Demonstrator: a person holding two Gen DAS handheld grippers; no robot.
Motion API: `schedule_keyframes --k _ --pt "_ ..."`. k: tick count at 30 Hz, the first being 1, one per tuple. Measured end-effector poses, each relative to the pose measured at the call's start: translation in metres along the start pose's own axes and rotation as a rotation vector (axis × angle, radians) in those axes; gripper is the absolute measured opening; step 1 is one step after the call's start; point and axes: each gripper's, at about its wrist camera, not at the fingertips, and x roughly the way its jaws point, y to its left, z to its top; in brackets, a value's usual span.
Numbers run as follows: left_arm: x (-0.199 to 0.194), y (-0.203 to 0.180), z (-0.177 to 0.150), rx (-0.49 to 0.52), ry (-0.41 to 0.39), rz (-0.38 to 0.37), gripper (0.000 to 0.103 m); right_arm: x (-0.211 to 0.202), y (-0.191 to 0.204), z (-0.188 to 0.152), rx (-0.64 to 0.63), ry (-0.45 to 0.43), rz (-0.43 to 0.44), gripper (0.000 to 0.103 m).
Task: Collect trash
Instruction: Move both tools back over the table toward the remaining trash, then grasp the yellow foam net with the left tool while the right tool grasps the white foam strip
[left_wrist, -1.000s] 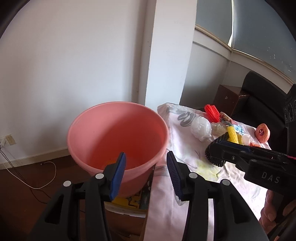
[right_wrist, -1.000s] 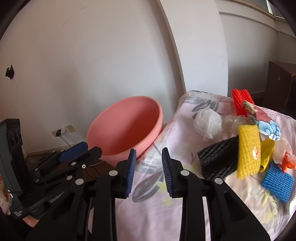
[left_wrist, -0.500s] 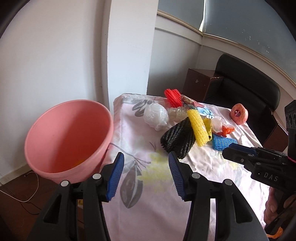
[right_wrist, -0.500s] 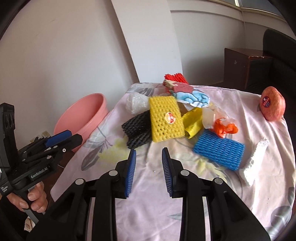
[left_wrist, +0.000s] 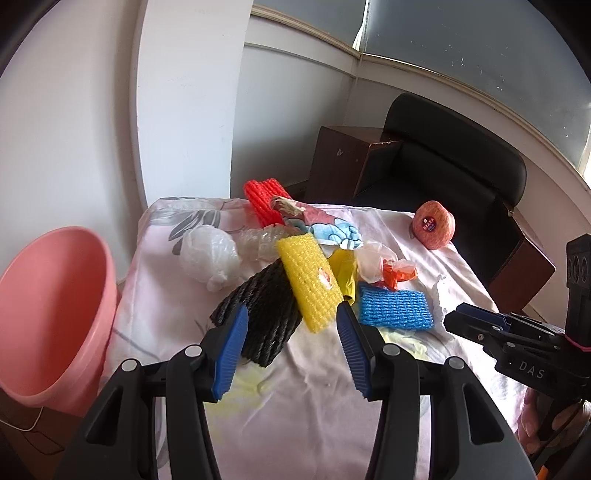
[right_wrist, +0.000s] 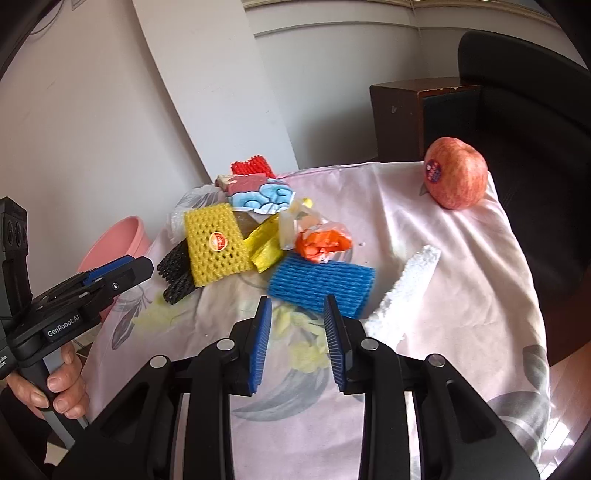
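1. My left fingers (left_wrist: 290, 345) stand fairly wide and hold nothing; their gap frames the black foam net (left_wrist: 260, 314) and the near end of the yellow foam net (left_wrist: 308, 280) that overlaps it. They opened a little further early in the last second.
2. My right fingers (right_wrist: 297, 341) stand narrow and hold nothing. The blue foam net (right_wrist: 319, 284) lies just ahead of their tips, with a white foam strip (right_wrist: 406, 288) just to the right of them.
3. The rest of the trash sits in one heap on the cloth-covered counter (right_wrist: 461, 266) beyond both pairs of fingers: a red foam net (left_wrist: 264, 201), a crumpled white bag (left_wrist: 208, 254), a printed wrapper (right_wrist: 258, 192), a yellow wrapper (right_wrist: 264, 247) and an orange wrapper (right_wrist: 321, 243). The pink bucket (left_wrist: 48, 317), where I judge it all belongs, is off to the left of my left fingers, beside the counter edge.
4. What could go wrong: the yellow net rests on the black one, so closing on the black one may drag or flip the yellow off the counter.
5. My right gap looks too narrow for the blue net laid flat; pushing in like this could shove it into the heap or bunch the cloth.
6. The apple (right_wrist: 456, 171) sits far right near the counter edge; a tug on the cloth might roll it off. I judge it is not trash.
7. Against a second ago: the bucket filled the middle of my left view and is now at its left edge, and both views have swung round onto the heap.
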Motion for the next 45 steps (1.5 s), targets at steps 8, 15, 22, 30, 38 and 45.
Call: schedule_keyframes --k 8,15,22,30,38,45 --pt "0.042 -0.011 0.014 -0.013 0.057 0.001 0.049 -0.004 -0.031 0.0 0.065 -0.011 -0.027 0.039" --pt "0.063 -0.014 0.011 -0.018 0.096 0.043 0.041 -0.007 -0.047 -0.004 0.105 -0.014 -0.041 0.039" --pt "0.053 -0.017 0.007 -0.01 0.064 0.047 0.011 -0.004 -0.054 -0.007 0.132 -0.007 -0.045 0.039" --pt "0.018 -0.019 0.004 0.001 -0.003 0.018 0.01 0.006 -0.057 -0.006 0.179 0.009 -0.067 0.039" --pt "-0.002 -0.017 -0.002 -0.014 -0.013 -0.005 0.01 0.029 -0.054 0.002 0.23 0.036 -0.114 0.039" --pt "-0.009 -0.019 -0.006 -0.012 -0.016 -0.023 0.01 0.044 -0.051 -0.001 0.25 0.064 -0.162 0.039"
